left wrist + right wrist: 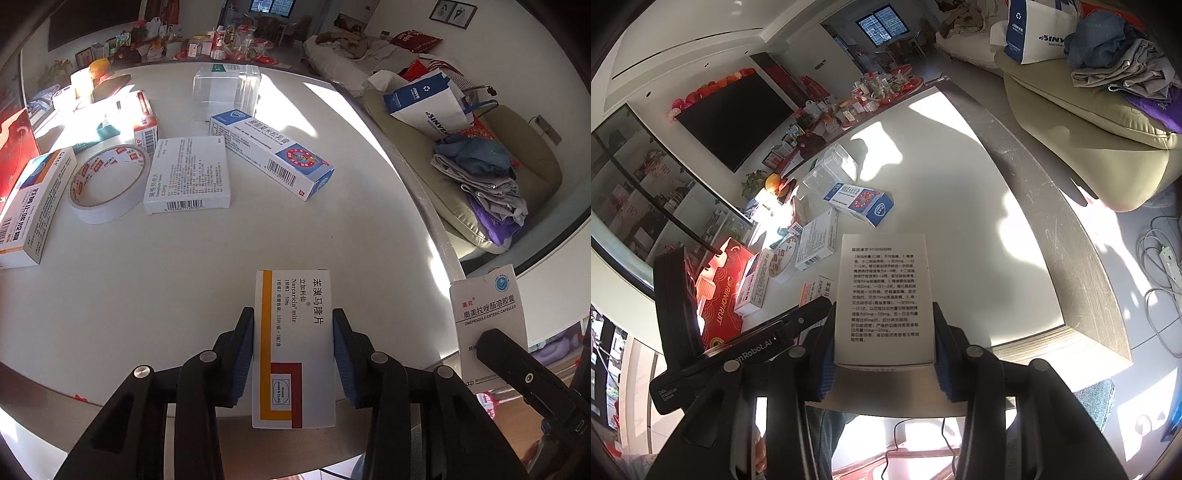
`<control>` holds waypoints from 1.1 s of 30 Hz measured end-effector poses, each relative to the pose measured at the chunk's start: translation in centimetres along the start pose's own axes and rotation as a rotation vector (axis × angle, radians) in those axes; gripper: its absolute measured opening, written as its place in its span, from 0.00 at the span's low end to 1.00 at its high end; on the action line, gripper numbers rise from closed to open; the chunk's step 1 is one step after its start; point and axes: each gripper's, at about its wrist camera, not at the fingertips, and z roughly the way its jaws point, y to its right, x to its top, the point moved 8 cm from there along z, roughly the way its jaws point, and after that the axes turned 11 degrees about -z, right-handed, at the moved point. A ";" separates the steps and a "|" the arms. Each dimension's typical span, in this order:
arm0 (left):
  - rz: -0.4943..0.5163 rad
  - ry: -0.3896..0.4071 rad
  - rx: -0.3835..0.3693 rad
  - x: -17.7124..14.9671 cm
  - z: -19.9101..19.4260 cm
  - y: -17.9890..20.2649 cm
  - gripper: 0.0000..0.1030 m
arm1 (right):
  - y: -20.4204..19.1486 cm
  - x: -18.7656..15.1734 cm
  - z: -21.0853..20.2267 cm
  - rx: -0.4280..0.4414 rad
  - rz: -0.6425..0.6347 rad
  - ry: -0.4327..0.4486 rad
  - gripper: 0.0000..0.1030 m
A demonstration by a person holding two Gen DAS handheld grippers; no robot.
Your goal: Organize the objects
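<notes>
My left gripper [293,325] is shut on a white medicine box with a yellow and red stripe [291,347], held above the near part of the white table [147,295]. My right gripper [884,325] is shut on a white omeprazole box [884,295], text side up; the same box shows at the right of the left wrist view [487,317]. On the table lie a blue-and-white tube box [273,151], a white flat box [188,173], a tape roll [109,184], an orange-and-white box [31,206] and a clear plastic container [227,92].
A red box [14,144] and a red-striped carton [144,118] lie at the table's left. Clutter lines the far edge. A sofa [480,177] with folded clothes and a paper bag stands right of the table. Cables and a power strip [1171,262] lie on the floor.
</notes>
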 end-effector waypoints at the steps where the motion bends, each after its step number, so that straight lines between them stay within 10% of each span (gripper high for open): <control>1: 0.009 0.023 -0.004 0.3 -1.0 -0.2 0.42 | -0.3 0.0 0.2 0.004 -0.005 -0.004 0.41; 13: -0.007 0.299 0.023 4.0 -11.4 -5.0 0.42 | -8.0 0.4 4.6 0.085 -0.149 -0.086 0.41; 33: -0.074 0.409 0.032 4.9 -15.5 -11.1 0.42 | -16.3 1.2 10.6 0.031 -0.336 -0.185 0.41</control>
